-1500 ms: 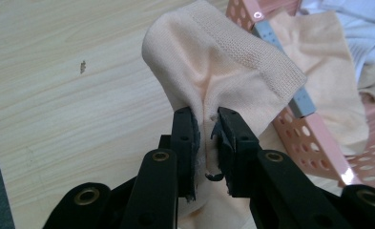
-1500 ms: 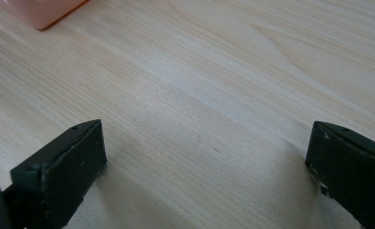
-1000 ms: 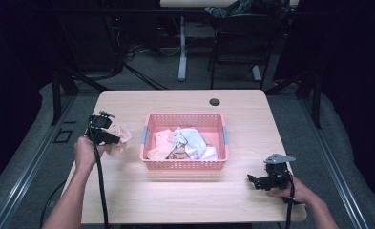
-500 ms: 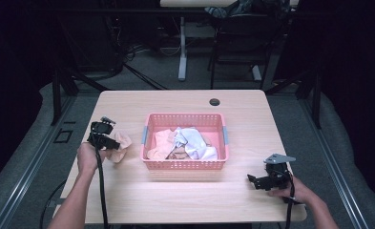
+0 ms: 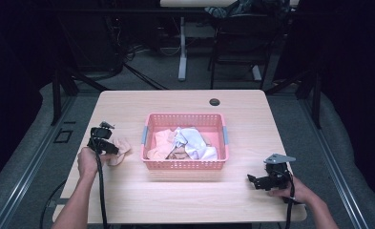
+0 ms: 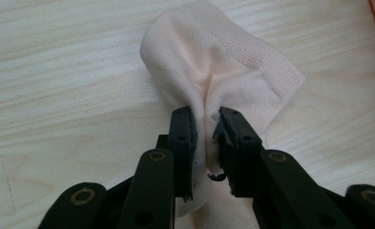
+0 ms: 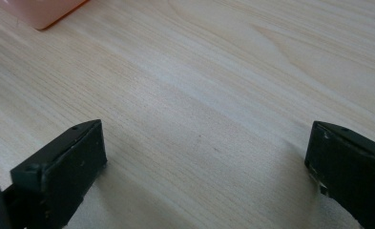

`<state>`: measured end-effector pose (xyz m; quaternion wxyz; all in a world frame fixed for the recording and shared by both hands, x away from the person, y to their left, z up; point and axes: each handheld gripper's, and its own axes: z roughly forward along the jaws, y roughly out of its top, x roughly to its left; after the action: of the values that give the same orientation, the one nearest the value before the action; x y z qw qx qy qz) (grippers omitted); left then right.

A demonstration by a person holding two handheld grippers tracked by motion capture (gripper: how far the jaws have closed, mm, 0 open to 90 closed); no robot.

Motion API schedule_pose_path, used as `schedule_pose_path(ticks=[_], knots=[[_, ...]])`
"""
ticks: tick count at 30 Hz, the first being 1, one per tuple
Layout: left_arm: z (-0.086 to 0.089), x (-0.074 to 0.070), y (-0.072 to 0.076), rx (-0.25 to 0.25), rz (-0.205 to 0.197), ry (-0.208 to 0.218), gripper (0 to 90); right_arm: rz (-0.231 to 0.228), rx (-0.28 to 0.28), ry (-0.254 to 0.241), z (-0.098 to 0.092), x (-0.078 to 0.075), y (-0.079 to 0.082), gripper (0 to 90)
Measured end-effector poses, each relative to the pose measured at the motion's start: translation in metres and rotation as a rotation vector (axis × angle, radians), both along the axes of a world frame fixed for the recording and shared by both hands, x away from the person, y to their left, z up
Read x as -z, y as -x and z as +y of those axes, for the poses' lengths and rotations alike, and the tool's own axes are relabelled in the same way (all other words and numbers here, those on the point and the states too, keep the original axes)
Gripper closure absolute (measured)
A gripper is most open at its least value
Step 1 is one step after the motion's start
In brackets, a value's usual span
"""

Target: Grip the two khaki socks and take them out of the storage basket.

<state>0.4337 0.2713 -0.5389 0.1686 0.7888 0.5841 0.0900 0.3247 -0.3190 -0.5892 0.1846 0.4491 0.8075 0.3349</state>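
Note:
A pale pink sock point(image 6: 223, 62) lies on the wooden table point(image 5: 185, 195), left of a pink basket point(image 5: 185, 116). My left gripper point(image 6: 205, 114) pinches a fold of the sock near its lower end. Its jaws have just been opening a little, and the fabric still stands in a ridge between the pads. In the high view, the left gripper point(image 5: 100, 138) is low over the sock point(image 5: 122, 147). My right gripper point(image 5: 252, 180) rests near the table's front right, and in the right gripper view the right gripper point(image 7: 206, 148) is open over bare wood.
The basket holds several crumpled pale cloths point(image 5: 190, 143). A small black round cap point(image 5: 214, 101) sits in the tabletop at the back. A corner of the basket point(image 7: 46, 12) shows far from the right jaws. Cables trail from both grippers toward the table's front edge.
My left hand has come down with the sock, which now rests on the table. The right hand has stayed where it was.

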Motion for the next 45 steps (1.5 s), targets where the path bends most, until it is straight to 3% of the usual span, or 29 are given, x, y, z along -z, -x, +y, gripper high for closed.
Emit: schedule_pose_path(ticks=[3, 6, 10, 15, 20, 27, 33, 45], knots=[[0.0, 0.0, 0.0, -0.001, 0.003, 0.014, 63.0, -0.002, -0.004, 0.001, 0.0, 0.0, 0.0, 0.0], [0.002, -0.005, 0.003, -0.012, -0.025, 0.021, 45.3, -0.002, -0.003, 0.005, 0.0, 0.0, 0.0, 0.0], [0.002, -0.016, 0.009, -0.003, -0.053, 0.033, 29.5, 0.001, 0.0, 0.0, 0.0, 0.0, 0.0, 0.0], [-0.002, -0.043, 0.013, 0.02, -0.098, 0.047, 16.8, 0.0, 0.001, 0.0, 0.0, 0.0, 0.0, 0.0], [-0.017, -0.069, 0.017, 0.071, -0.143, 0.047, 6.4, 0.001, 0.0, -0.004, 0.0, 0.0, 0.0, 0.0], [-0.041, -0.088, 0.017, 0.15, -0.181, 0.035, 3.2, 0.001, 0.0, -0.004, 0.0, 0.0, 0.0, 0.0], [-0.053, -0.091, 0.014, 0.174, -0.171, 0.033, 1.6, 0.0, -0.001, -0.004, 0.0, 0.0, 0.0, 0.0], [-0.084, -0.093, 0.01, 0.254, -0.194, 0.044, 2.1, -0.001, -0.001, -0.002, 0.0, 0.0, 0.0, 0.0]])
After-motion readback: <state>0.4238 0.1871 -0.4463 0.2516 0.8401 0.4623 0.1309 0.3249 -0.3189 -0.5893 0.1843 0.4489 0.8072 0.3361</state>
